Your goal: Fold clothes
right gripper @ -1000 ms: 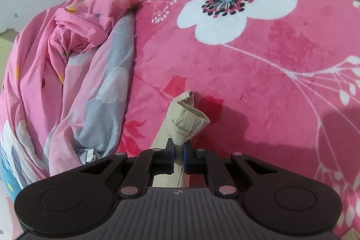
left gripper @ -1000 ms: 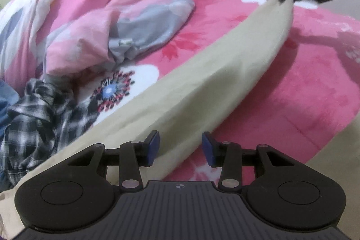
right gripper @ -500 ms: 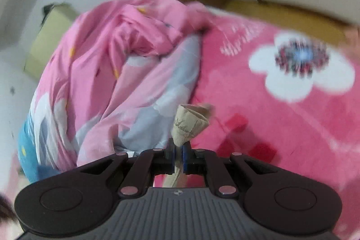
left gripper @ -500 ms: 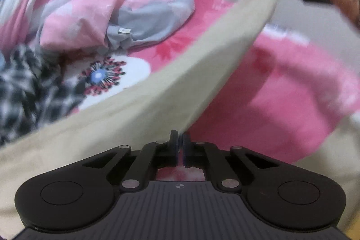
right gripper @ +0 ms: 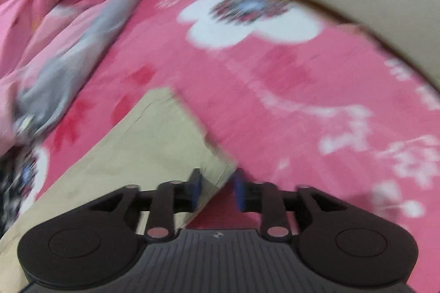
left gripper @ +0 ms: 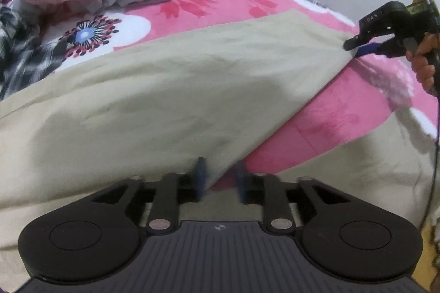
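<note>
- Beige pants [left gripper: 176, 89] lie spread flat across the pink bed [left gripper: 343, 111], one leg reaching toward the far edge.
- Left gripper [left gripper: 220, 177] has its fingers apart, with the cloth edge between them, not pinched.
- Right gripper [right gripper: 216, 187] is apart too, at the leg's hem corner, which lies loose.
- Folding looks partway: a leg seems just laid down.
- Next needs a firm pinch on an edge; which edge, I cannot tell.
- Letters "DAS" show on the right gripper.
</note>
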A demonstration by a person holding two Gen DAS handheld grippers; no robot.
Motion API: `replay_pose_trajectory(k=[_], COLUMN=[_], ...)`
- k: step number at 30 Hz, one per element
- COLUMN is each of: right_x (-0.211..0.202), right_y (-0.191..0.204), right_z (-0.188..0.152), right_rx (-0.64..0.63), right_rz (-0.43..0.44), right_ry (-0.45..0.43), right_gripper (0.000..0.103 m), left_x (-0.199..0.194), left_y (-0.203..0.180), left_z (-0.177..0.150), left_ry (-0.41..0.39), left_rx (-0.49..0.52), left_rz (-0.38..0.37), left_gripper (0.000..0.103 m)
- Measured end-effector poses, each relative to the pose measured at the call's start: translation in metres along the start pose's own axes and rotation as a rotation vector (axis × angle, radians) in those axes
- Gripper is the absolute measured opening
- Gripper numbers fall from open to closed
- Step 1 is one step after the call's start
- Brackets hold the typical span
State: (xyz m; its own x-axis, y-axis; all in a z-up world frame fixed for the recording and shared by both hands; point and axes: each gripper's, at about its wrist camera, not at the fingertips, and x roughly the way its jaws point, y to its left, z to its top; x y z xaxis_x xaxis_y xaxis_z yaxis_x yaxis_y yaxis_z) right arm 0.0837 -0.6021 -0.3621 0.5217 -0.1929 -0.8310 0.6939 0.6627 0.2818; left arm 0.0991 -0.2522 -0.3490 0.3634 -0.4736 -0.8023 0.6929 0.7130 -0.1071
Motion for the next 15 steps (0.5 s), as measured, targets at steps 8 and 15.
replay_pose_trajectory(k=[8,15], right_x=[-0.018,-0.005], right_y=[0.118,0.266], right_z=[-0.015,-0.069], right_rx=[-0.319,-0.695], right_rz=[0.229,0.569], right_ry=[-0.022,0.131], right_gripper=[0.033,0.033], left_x=[-0.058,-0.121], left_y=[0.038,0.118], left_z=[-0.017,-0.075], left_ry=[-0.024,-0.022], left_rx=[-0.314,-0.61], left_rz=[0.021,0.254], left_gripper=[0.046,0.046])
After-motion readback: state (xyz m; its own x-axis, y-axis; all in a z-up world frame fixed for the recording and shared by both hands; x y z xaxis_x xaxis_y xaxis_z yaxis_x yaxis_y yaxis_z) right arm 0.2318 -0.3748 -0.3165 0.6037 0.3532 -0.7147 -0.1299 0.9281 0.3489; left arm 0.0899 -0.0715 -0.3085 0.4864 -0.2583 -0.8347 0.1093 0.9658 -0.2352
